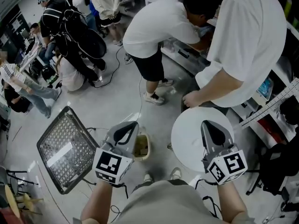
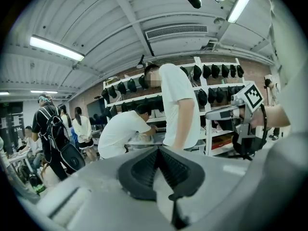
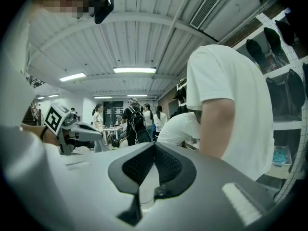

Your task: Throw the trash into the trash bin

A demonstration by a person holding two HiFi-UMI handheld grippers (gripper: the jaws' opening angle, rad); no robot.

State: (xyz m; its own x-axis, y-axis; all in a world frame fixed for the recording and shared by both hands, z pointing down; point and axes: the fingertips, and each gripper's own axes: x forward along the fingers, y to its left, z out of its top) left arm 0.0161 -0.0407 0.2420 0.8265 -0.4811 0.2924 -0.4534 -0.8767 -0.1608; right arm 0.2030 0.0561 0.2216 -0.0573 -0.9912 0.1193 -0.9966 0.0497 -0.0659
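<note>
- We hold the left tool (image 2: 158,149) raised and close to level. Its jaws are pressed together at the tips, with nothing between the dark ribbed pads.
- The right tool (image 3: 154,146) is in the same state, jaws fully together and carrying no trash.
- In the head view the left tool overlaps the small beige bin (image 1: 148,152) and covers its left rim. The bin stands on the floor (image 1: 117,101) just ahead of our white shoes (image 1: 175,173).
- Some olive-brown stuff (image 1: 140,146) lies inside the beige bin; we cannot tell what it is.
- Left of the beige bin, near it but apart, a black wire-mesh basket (image 1: 53,125) sits tilted on the floor, with a pale strip (image 1: 60,155) inside it.
- We cannot tell which of these two containers is the task's trash bin.
- Right of the beige bin stands a round white counter (image 1: 184,134), and the right tool hangs over its right part.
- Beyond that counter, farther from the beige bin, a person in a white shirt (image 1: 247,36) has a hand (image 1: 190,98) at the counter's far rim.
- Straight beyond the beige bin a second person (image 1: 159,27) in white bends over a low surface.
- Far to the upper left of the beige bin, a group of people (image 1: 70,27) stands and sits on the floor.
</note>
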